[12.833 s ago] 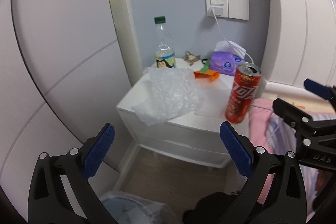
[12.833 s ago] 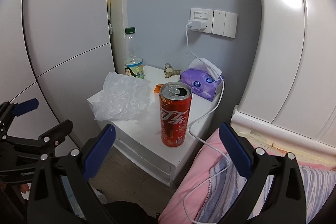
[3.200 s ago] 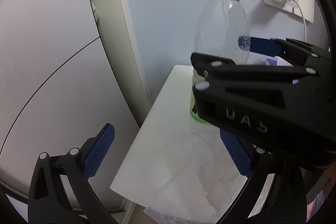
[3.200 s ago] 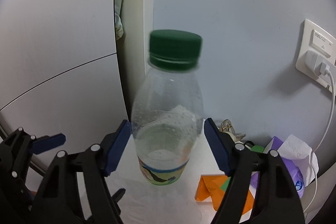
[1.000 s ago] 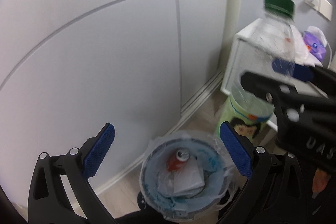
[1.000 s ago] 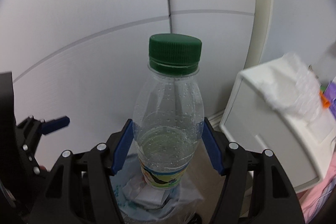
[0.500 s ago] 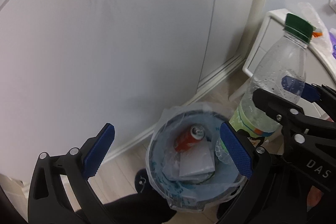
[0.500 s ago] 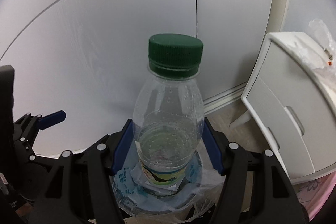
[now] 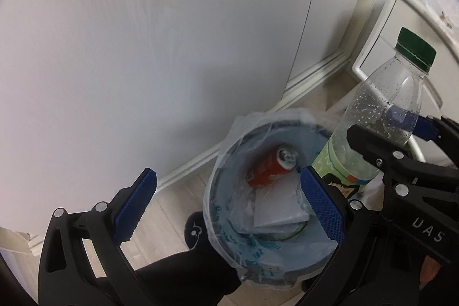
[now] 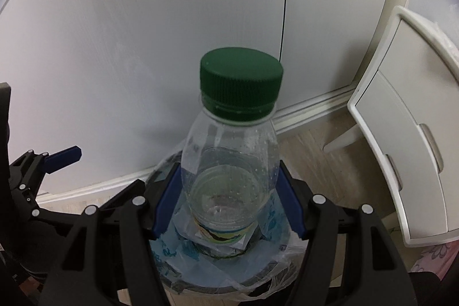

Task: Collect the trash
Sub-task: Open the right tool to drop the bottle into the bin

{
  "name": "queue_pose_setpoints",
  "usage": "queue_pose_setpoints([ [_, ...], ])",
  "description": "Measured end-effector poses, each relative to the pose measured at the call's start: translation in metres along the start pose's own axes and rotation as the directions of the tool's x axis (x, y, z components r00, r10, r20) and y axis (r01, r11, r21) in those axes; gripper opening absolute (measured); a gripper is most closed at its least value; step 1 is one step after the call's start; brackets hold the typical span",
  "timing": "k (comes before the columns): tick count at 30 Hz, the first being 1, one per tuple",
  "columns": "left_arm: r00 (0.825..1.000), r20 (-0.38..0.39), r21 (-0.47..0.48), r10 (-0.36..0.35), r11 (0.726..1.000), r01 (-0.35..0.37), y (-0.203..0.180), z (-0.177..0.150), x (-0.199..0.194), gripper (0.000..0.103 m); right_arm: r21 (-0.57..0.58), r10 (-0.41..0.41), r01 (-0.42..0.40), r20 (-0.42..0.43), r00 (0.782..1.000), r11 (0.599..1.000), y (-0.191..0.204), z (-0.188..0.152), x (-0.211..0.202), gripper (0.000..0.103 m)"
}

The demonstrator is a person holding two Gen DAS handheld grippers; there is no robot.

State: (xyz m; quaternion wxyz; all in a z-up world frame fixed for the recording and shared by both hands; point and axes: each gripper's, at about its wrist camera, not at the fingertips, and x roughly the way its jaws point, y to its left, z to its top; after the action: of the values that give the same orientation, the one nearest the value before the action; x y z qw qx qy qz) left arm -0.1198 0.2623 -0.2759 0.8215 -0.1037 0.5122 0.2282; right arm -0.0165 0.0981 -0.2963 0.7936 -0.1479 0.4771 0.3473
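My right gripper (image 10: 228,201) is shut on a clear plastic bottle (image 10: 231,162) with a green cap, upright, right over the round trash bin (image 10: 269,268) lined with a plastic bag. In the left wrist view the bottle (image 9: 381,119) hangs over the bin's right rim, held by the right gripper (image 9: 385,131). The bin (image 9: 226,245) holds a red soda can (image 9: 272,168) and white paper (image 9: 276,208). My left gripper (image 9: 226,205) is open and empty, just above the bin's near side.
A white nightstand (image 10: 401,134) with drawers stands to the right of the bin, with crumpled clear plastic on top (image 9: 443,5). A white curved wardrobe panel (image 9: 143,48) with a baseboard runs behind the bin. Wood floor lies around the bin.
The right gripper has lowered the bottle closer over the bin. The left gripper has tilted down a little more toward the bin and stays open.
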Motion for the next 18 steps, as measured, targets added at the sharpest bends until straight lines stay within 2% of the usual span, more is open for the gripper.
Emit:
queue_pose_setpoints([
  [5, 1.000, -0.028, -0.001, 0.013, 1.000, -0.013, 0.003, -0.008, 0.013, 0.097, -0.004, -0.013, 0.013, -0.038, 0.999, 1.000, -0.009, 0.002, 0.027, 0.062],
  [7, 0.999, -0.038, 0.003, 0.013, 1.000, -0.013, 0.002, -0.011, 0.017, 0.097, -0.002, -0.020, 0.020, -0.067, 0.998, 1.000, 0.003, -0.003, 0.019, 0.064],
  [8, 0.999, -0.044, 0.006, 0.014, 1.000, -0.014, 0.002, -0.013, 0.019, 0.097, -0.003, -0.028, 0.027, -0.082, 0.996, 1.000, 0.004, -0.004, 0.021, 0.080],
  [10, 0.998, -0.053, 0.012, 0.018, 1.000, -0.017, 0.000, -0.015, 0.022, 0.097, -0.011, -0.054, 0.054, -0.077, 0.996, 0.998, 0.005, -0.008, 0.023, 0.092],
  [18, 0.999, -0.046, 0.042, 0.015, 0.999, -0.013, -0.008, -0.019, 0.019, 0.097, -0.012, -0.079, 0.078, -0.059, 0.995, 0.997, 0.006, -0.007, 0.015, 0.092],
])
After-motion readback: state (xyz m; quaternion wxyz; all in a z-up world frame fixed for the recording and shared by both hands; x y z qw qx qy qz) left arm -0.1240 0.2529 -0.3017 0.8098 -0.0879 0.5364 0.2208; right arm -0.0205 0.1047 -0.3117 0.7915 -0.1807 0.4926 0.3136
